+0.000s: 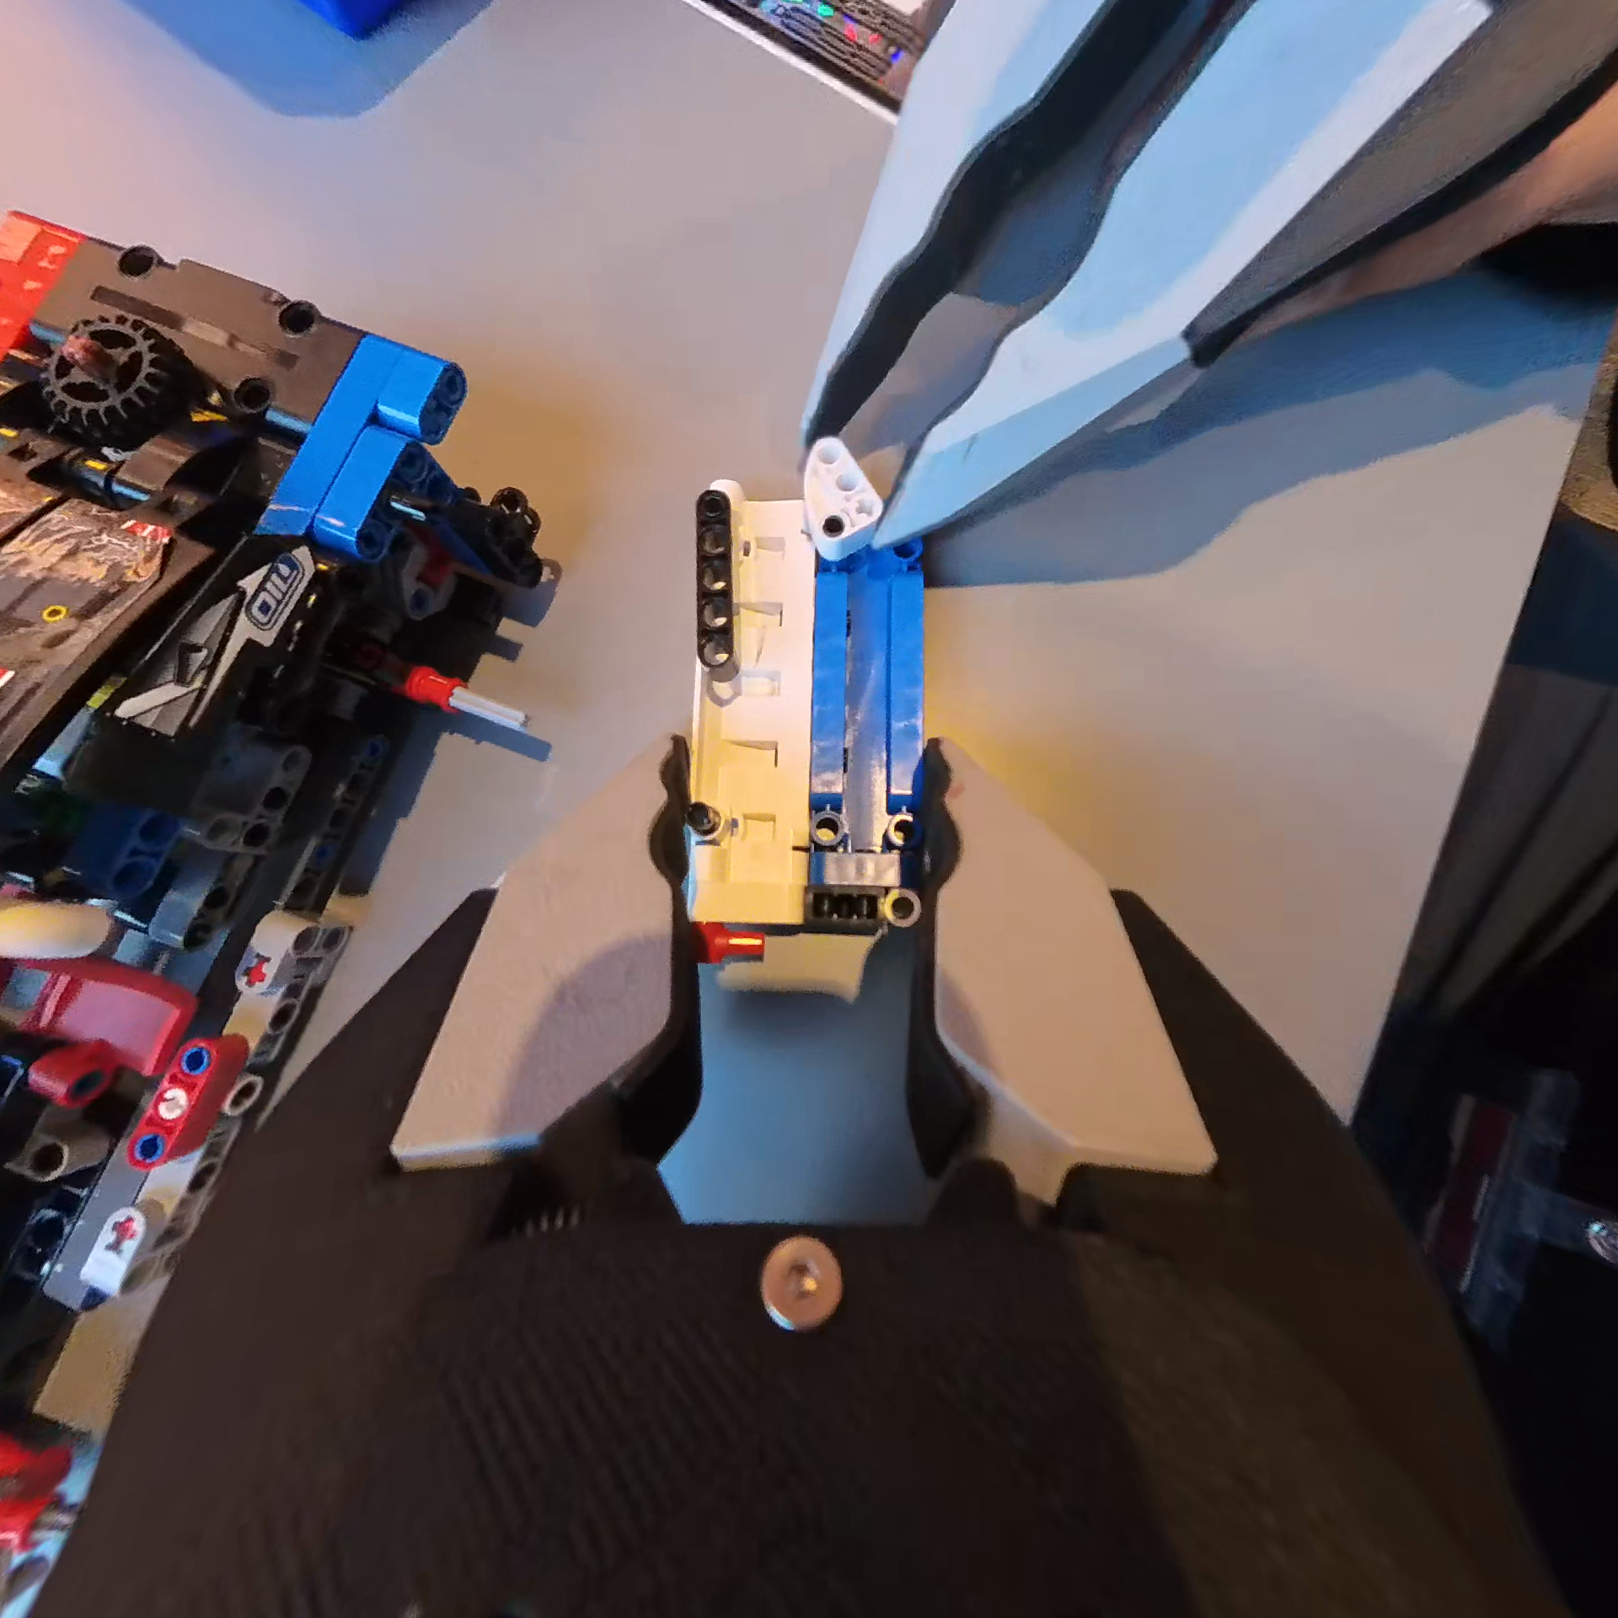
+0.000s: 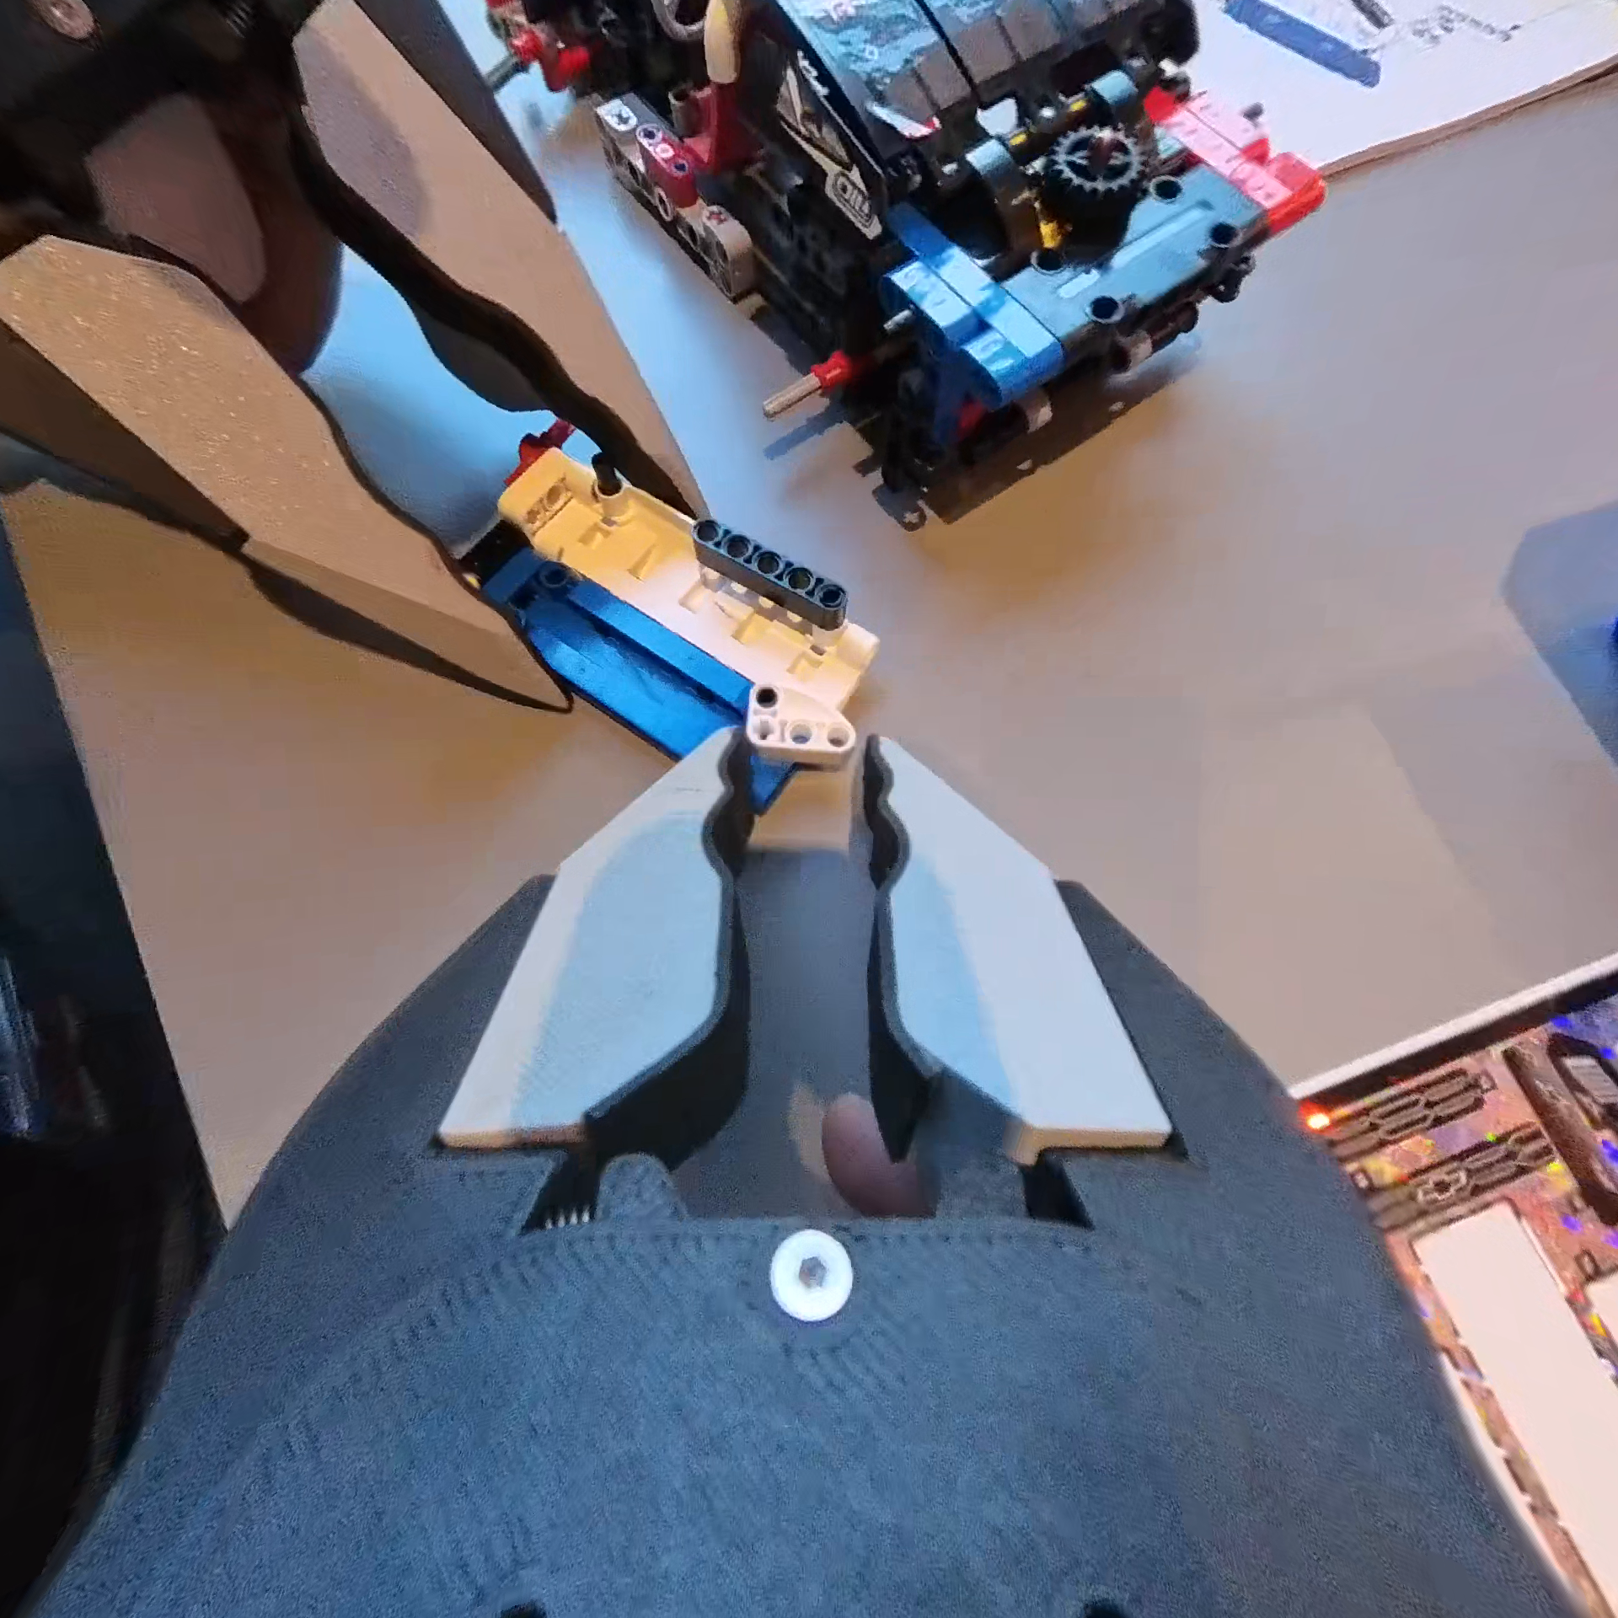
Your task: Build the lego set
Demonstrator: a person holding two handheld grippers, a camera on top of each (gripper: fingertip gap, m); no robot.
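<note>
Left claw (image 1: 801,788) is clamped on the white-and-blue subassembly (image 1: 810,700), steadied on the surface (image 1: 1138,744); at 12 o'clock, a small white connector (image 2: 801,731) (apparently for fitting) is pinched by the right claw (image 2: 801,753). At 10 o'clock sits the car model (image 1: 219,613).

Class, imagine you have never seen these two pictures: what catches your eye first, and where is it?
First, the white-and-blue panel sub-assembly lying mid-table, clamped at its near end by the left gripper. At its far end the right gripper is at a small white angled connector piece; a grip isn't clear. Beside them stands the large black, blue and red partly built vehicle.
</note>
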